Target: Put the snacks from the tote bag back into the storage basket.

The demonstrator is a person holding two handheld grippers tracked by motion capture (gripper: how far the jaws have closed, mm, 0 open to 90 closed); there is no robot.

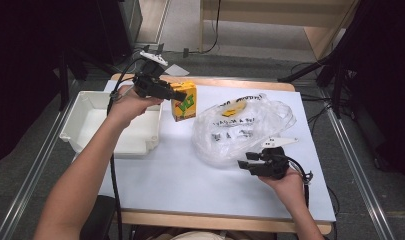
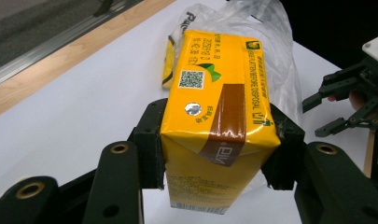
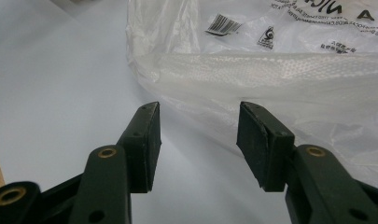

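My left gripper (image 1: 177,95) is shut on a yellow drink carton (image 1: 184,101), held above the white table between the tray and the bag. In the left gripper view both pads press the sides of the yellow drink carton (image 2: 218,112), whose top with a foil straw spot faces the camera. A crumpled clear plastic bag (image 1: 240,127) with black print lies at the table's middle; a second yellow item (image 1: 233,106) shows inside it. My right gripper (image 1: 243,165) rests low at the bag's near right edge, open, with nothing between its jaws. Ahead of its pads lies the clear plastic bag (image 3: 280,70).
A white plastic tray (image 1: 90,107) stands at the table's left edge, under my left forearm. The white table top (image 1: 180,175) has a wooden front rim. Dark stands and cables surround the table beyond its far and right sides.
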